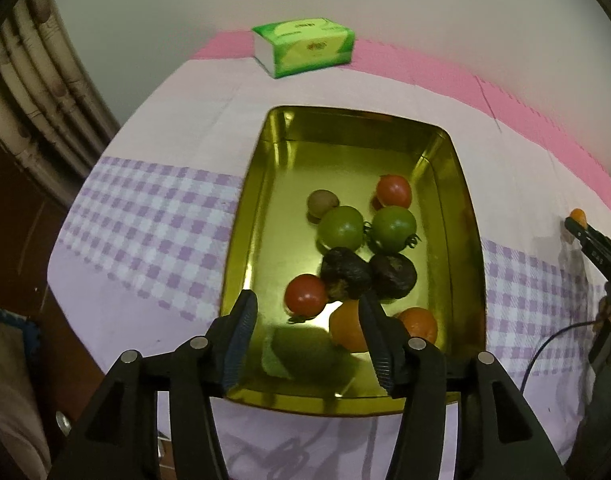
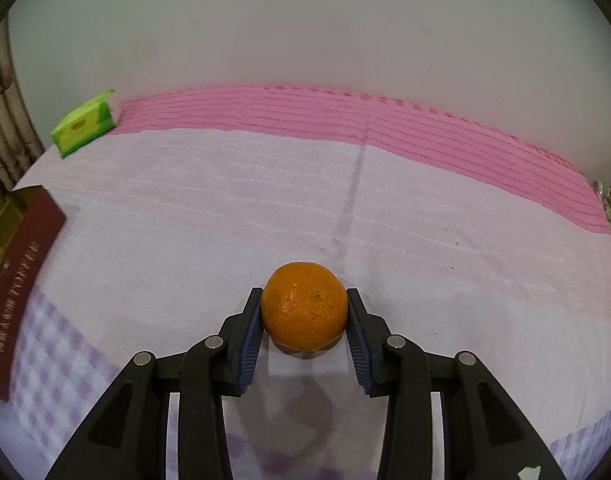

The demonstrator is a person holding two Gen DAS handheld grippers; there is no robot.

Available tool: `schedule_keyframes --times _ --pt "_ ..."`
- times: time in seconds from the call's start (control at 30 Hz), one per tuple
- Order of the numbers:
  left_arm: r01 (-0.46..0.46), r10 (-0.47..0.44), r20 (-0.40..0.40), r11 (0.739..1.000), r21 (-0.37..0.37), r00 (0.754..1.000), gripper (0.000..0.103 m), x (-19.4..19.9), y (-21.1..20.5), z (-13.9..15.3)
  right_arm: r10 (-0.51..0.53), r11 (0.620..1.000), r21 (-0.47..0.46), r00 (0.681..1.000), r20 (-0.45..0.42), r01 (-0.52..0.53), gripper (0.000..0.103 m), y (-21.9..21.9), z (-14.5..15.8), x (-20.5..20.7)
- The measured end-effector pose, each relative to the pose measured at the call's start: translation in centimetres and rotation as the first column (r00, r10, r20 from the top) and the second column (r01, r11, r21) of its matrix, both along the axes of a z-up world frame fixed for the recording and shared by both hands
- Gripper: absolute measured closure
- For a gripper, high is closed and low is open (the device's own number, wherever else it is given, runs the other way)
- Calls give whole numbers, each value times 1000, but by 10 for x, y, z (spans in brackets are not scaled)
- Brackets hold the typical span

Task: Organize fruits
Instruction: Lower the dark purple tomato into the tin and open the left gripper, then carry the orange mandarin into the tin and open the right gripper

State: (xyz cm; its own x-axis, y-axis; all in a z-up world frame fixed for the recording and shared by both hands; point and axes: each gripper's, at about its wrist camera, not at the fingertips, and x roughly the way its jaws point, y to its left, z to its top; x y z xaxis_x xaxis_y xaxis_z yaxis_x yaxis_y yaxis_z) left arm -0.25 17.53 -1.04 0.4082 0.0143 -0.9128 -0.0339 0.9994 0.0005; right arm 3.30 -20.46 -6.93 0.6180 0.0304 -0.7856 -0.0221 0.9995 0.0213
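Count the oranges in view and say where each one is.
3. Two round oranges lie at the gold metal tray's near end, one partly behind the left gripper, one right of it. The right gripper holds the third.

Both wrist views face the wall, sharing the tissue pack (image 1: 304, 48).

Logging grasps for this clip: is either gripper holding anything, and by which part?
The right gripper is shut on an orange, its pads pressing the fruit's two opposite sides. The left gripper is open above the gold tray, holding nothing.
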Motion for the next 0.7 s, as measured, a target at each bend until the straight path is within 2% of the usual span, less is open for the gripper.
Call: schedule_keyframes --times 0.17,0.33,0.47,0.57,0.7 --pt "-27 27 18 1000 5 999 45 -7 8 3 127 989 75 991 45 -130 67 50 38 -11" --pt "-63 62 38 998 19 997 40 -16 20 10 294 944 133 953 72 -301 67 122 63 -25" --pt "-96 94 46 995 27 994 40 -24 30 15 422 890 164 905 55 -425 67 184 64 -36" --pt "-120 119 46 992 24 992 40 -32 38 17 485 861 155 874 37 -484 67 221 60 -45" --pt "-139 138 44 989 39 989 40 -43 44 17 527 841 135 850 11 -523 67 252 50 -48"
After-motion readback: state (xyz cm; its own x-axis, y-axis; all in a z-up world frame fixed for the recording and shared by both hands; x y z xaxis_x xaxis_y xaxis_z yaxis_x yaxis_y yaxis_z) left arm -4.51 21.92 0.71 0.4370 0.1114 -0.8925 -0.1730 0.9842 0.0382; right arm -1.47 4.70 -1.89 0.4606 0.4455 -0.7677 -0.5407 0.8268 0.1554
